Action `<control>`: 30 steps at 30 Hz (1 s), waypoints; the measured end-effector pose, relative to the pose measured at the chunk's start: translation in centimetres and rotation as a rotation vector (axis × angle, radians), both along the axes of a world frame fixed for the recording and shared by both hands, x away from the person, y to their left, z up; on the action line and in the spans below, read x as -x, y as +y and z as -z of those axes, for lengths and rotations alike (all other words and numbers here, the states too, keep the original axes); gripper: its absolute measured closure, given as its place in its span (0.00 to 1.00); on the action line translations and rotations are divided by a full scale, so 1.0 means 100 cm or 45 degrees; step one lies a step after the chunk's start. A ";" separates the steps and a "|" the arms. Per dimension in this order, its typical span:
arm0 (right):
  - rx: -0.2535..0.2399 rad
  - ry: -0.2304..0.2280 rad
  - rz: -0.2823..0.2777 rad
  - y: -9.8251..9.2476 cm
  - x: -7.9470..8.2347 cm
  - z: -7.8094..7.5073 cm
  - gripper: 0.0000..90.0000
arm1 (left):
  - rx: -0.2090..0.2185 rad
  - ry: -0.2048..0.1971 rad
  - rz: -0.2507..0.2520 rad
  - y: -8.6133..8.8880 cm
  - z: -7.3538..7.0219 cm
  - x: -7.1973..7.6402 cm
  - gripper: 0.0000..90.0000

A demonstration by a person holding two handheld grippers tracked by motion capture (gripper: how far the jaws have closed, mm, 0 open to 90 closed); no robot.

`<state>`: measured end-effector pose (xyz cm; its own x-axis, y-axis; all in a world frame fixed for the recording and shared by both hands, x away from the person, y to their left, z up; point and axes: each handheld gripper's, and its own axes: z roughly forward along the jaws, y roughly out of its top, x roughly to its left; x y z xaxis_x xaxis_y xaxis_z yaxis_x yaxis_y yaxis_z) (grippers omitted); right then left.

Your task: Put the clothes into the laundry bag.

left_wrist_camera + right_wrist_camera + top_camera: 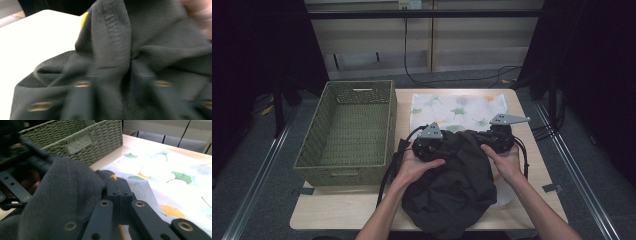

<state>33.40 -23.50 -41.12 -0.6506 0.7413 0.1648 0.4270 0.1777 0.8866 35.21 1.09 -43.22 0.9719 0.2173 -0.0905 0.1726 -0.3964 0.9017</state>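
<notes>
Fingers of both grippers pinching dark garment (452, 185)

Dim room, table (362, 210) lit from above; left gripper view motion-blurred; right gripper view sharp.

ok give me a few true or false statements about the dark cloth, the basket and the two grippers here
1. The dark grey garment lies bunched on the wooden table. True.
2. The green woven basket holds folded clothes. False: nothing lies in it.
3. The right gripper has its jaws pressed together on an edge of the garment. True.
4. The white leaf-print cloth is draped over the basket. False: it lies flat on the table beside it.
5. The left gripper is at the garment's upper left part. True.
</notes>
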 end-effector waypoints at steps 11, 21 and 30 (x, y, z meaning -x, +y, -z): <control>-0.022 -0.045 -0.023 0.004 0.004 -0.010 1.00 | -0.138 0.027 0.118 -0.040 0.027 0.014 0.94; -0.007 -0.051 -0.021 0.000 0.016 -0.016 1.00 | -0.215 0.035 -0.024 -0.044 0.047 0.006 0.89; 0.043 0.000 0.000 -0.017 0.041 -0.007 1.00 | -0.208 0.038 -0.095 -0.040 0.040 0.003 0.85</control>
